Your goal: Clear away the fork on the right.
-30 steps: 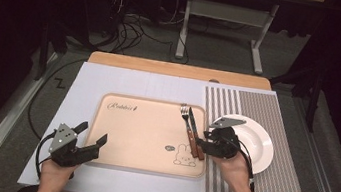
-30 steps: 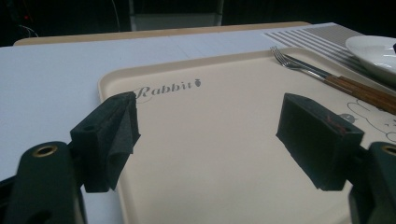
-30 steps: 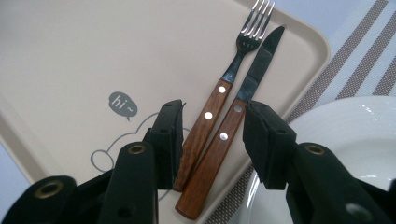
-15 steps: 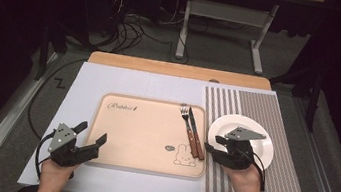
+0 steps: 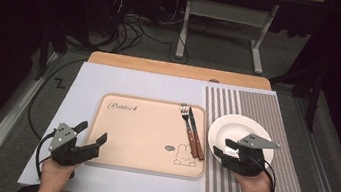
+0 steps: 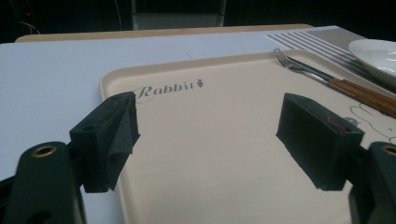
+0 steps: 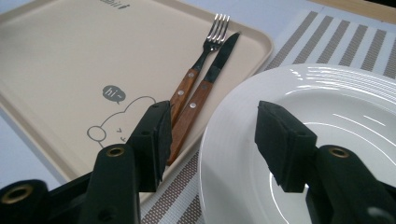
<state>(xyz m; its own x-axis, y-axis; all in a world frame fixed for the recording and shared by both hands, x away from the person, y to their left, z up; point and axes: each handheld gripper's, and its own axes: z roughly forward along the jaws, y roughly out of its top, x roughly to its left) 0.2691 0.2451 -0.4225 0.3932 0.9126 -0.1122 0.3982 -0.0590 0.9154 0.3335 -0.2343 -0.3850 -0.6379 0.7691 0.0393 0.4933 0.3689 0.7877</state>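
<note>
Right tool (image 5: 229, 151): jaws parted, just been opening, nothing gripped; white plate (image 5: 234, 130) rim lies between them, untouched.
Plate: on striped mat (image 5: 276, 116), just beside tray (image 5: 144, 127).
Fork (image 5: 185, 121), knife (image 5: 196, 132): side by side at tray's right edge.
Left tool (image 5: 89, 137): jaws wide, empty, over tray's near left corner.

black hand-held gripper (image 5: 233, 154), brass rivets, grey plate.

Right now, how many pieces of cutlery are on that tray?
2. A fork and a knife lie side by side at the right edge of the tray, wooden handles toward the person, beside the white plate.
</note>
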